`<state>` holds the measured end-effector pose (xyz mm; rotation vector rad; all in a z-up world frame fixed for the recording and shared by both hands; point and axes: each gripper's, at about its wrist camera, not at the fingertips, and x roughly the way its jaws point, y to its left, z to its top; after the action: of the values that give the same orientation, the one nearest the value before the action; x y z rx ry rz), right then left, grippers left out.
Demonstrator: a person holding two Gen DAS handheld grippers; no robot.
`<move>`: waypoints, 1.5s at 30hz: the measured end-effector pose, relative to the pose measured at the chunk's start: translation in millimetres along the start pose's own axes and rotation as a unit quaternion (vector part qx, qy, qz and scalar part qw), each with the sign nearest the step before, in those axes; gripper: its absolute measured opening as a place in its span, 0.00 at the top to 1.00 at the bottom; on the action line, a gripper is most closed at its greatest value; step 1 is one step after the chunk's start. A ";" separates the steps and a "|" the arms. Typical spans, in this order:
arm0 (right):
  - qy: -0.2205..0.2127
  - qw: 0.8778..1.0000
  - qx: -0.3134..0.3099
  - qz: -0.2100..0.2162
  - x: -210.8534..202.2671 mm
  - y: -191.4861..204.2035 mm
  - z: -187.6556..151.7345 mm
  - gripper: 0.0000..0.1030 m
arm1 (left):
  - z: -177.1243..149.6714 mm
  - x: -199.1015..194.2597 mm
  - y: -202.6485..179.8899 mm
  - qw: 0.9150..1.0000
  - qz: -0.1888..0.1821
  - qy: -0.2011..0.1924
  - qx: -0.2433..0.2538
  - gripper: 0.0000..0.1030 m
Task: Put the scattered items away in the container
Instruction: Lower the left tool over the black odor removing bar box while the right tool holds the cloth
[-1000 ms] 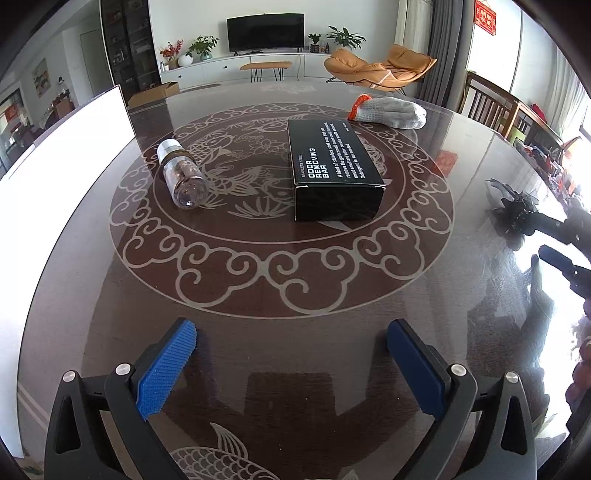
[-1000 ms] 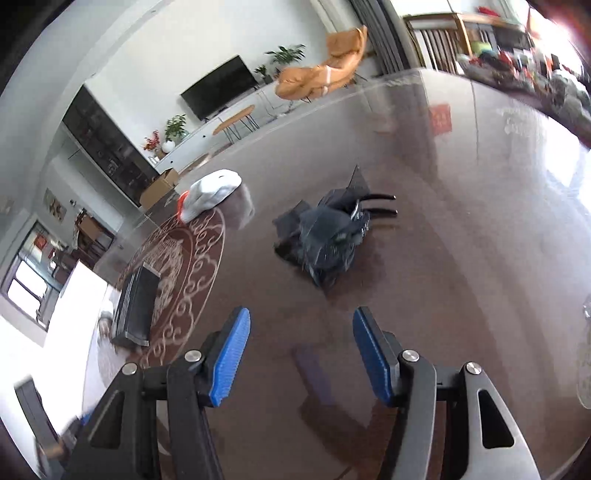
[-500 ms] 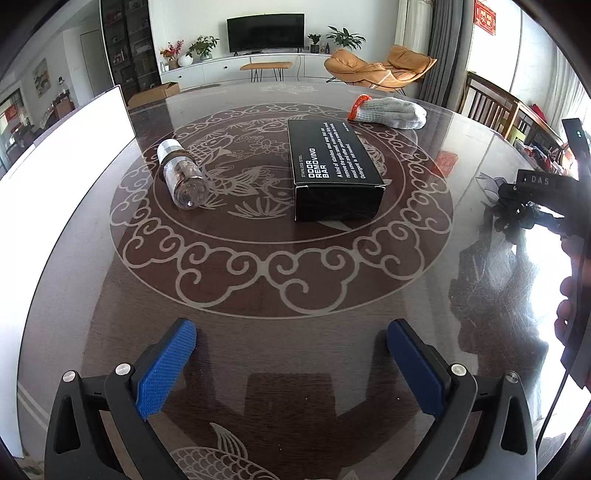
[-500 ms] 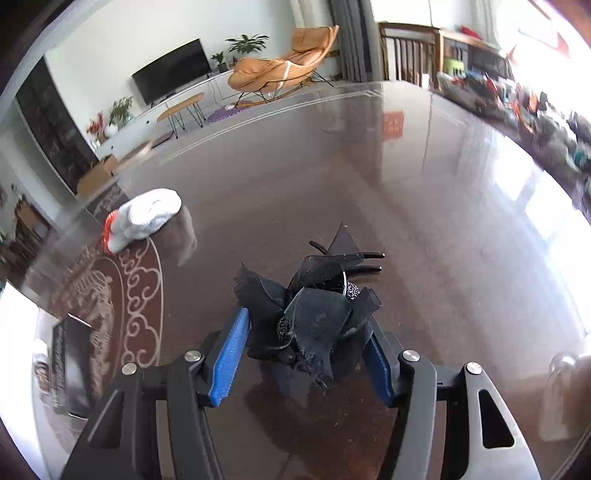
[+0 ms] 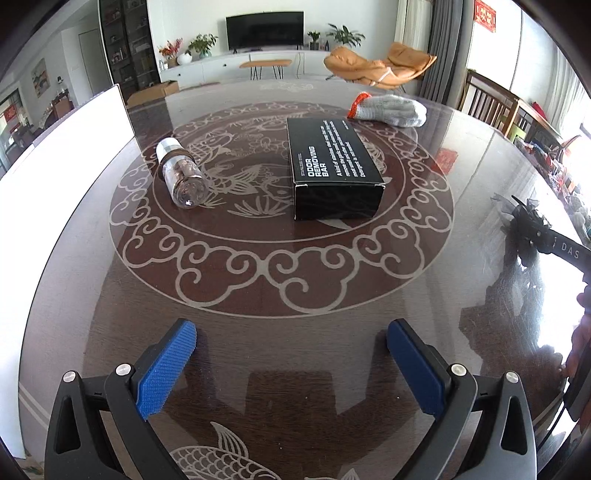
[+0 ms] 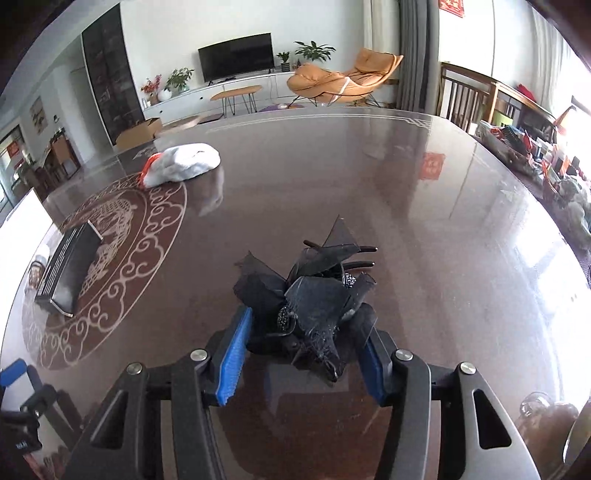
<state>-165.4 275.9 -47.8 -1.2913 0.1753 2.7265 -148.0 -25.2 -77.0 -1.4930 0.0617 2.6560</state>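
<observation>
Right gripper (image 6: 301, 354), jaws just closing, pinches the black gauzy hair bow (image 6: 314, 295) with beaded middle on the dark glossy table (image 6: 424, 229), while left gripper (image 5: 291, 363) hangs wide open, empty.

Beyond your table (image 5: 295, 302) you see a television (image 5: 264, 30), an orange lounge chair (image 5: 376, 66) and potted plants (image 6: 314, 50).

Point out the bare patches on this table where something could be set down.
Free: the tabletop between the left gripper and the black box; the wide stretch beyond the black hair accessory. Crowded: the medallion with bottle, box and glove.
</observation>
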 end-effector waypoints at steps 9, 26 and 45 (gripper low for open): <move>0.005 1.000 -0.019 -0.022 0.9 8.1 -3.3 0.47 | 73.5 10.1 -16.2 1.000 -0.020 0.017 0.011 0.00; 0.005 1.000 -0.015 -0.018 1.7 5.9 -1.8 0.47 | 119.8 70.3 -48.0 0.998 -0.001 0.066 0.009 0.00; 0.006 1.000 -0.017 -0.022 2.5 7.7 -1.4 0.47 | 109.6 73.2 -43.3 1.000 -0.003 0.012 0.013 0.00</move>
<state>-167.1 268.3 -50.3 -1.3033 0.1022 2.6973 -274.5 31.3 -82.1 -1.5141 0.0920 2.6224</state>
